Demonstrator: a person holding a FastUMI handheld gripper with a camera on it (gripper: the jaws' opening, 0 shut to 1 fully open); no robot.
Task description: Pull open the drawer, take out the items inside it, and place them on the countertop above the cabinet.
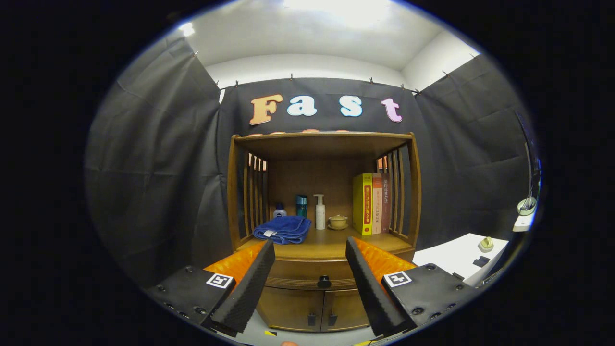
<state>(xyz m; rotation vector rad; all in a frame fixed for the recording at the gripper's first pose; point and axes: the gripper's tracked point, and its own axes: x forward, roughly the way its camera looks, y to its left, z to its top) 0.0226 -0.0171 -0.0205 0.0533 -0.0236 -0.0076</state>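
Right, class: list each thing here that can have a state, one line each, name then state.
drawer: shut, knob untouched
cabinet doors: shut
gripper: open, fingers apart, short of the knob
blue towel: folded, lying on the countertop
pump bottle: upright
books: standing upright

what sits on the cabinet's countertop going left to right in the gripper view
blue towel → dark teal bottle → white pump bottle → small lidded cup → yellow book → remaining books. The gripper is open, its fingers apart in front of the closed drawer's knob.
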